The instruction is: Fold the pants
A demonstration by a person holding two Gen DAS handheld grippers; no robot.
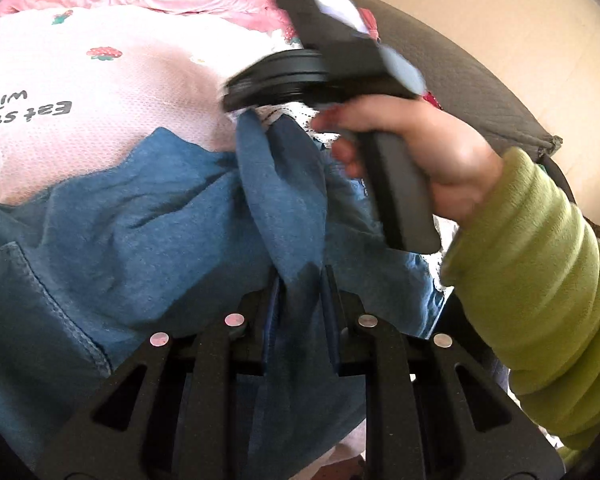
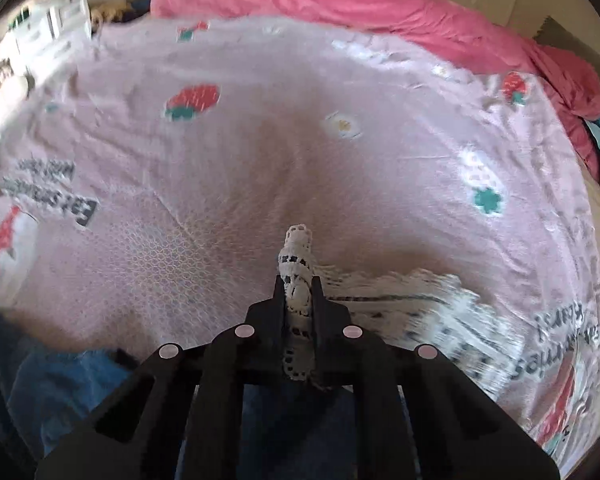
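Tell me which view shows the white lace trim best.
Right wrist: the lace trim sits centred and sharp, pinched in the right gripper. The left wrist view shows only a sliver behind the blue pants.

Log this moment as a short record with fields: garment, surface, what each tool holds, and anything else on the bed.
garment: blue denim pants with white lace trim
surface: pink strawberry-print bedsheet
left tool: shut on a fold of the blue denim
right tool: shut on the lace trim, held by a right hand in a green sleeve
also on bed: bright pink quilt bunched along the far edge
fold status: pants bunched, not yet folded flat
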